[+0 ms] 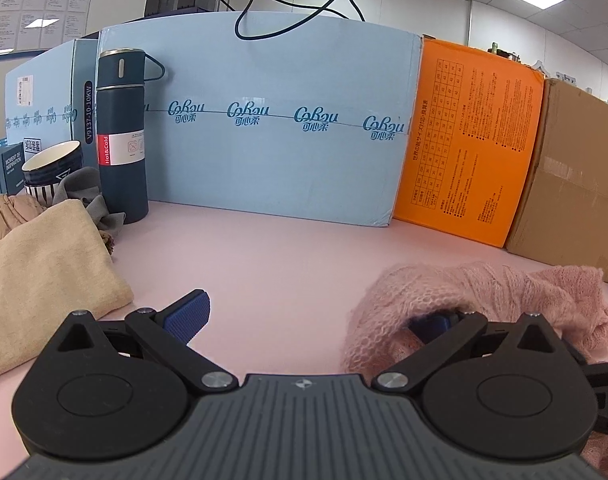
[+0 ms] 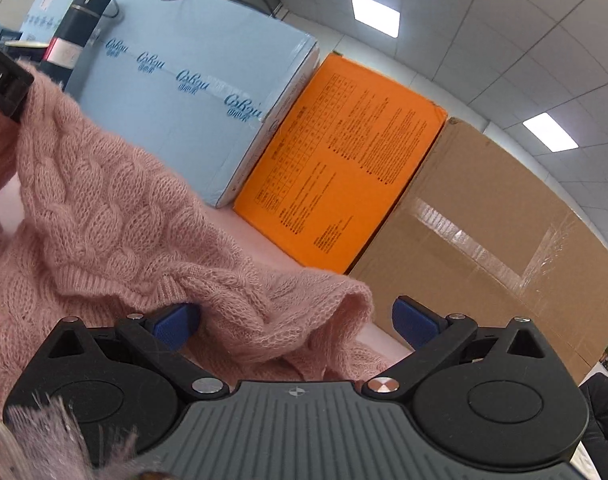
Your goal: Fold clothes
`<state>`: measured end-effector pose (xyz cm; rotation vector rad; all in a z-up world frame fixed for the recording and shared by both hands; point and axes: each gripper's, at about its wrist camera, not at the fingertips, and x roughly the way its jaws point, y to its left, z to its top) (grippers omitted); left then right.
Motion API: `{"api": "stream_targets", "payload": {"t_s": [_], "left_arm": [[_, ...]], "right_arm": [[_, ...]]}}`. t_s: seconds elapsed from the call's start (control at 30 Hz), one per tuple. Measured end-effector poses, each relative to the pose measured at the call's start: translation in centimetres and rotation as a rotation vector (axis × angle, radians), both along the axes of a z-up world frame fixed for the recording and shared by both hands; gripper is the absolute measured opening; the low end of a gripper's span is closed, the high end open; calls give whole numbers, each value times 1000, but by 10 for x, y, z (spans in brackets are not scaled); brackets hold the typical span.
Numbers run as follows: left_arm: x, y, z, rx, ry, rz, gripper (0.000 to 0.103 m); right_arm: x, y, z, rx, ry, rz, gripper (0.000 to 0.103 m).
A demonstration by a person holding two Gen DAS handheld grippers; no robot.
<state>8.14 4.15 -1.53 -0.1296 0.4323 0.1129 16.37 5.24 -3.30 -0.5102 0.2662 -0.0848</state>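
Pink knit sweater (image 2: 103, 208) lies bunched on the pink table top (image 1: 271, 264), spread across the right part of the left wrist view and filling the left and middle of the right wrist view. Its cable pattern and ribbed hem show clearly in the right wrist view.

Left gripper (image 1: 316, 316) has its jaws spread wide. One blue pad (image 1: 187, 312) stands bare above the table; the other is half buried under a fold of the sweater, with knit draped over that finger. Nothing is pinched between the two.

Right gripper (image 2: 295, 326) is also released, jaws wide apart. A fold of the sweater's edge sits in the gap between the blue fingers (image 2: 416, 320), touching the left pad, but the pads do not press on it. At the upper left edge of this view a black part of the other gripper is in contact with the knit.

Behind the sweater stands a row of boxes: a light blue carton (image 1: 271, 120), an orange box (image 1: 472, 140) just beside it, and a brown cardboard box (image 1: 572, 176) next to that. To the left, a beige folded garment (image 1: 43, 276) rests on the table, well apart from the pink one, with a dark blue flask (image 1: 121, 136) upright behind it, a striped cup (image 1: 51, 168) and a grey cloth (image 1: 87, 192) near the flask
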Motion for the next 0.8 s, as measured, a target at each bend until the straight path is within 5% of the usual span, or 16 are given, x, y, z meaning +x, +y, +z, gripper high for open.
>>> {"api": "stream_targets", "payload": {"t_s": [0.1,0.2,0.5,0.8], "left_arm": [[4,-1,-1,2,17,-2,103],[7,-1,-3,1,40,0,103],[8,-1,-6,9,61,11,103],[13,0,-11,10,100,25,103]], "right_arm": [[-14,-9,11,78,-103,39,103],[-24,-20,22,155,-113,64,103],[-39,-31,3,-19,-23,-50,103],[-3,-21,-12,-147,33,-90,103]]}}
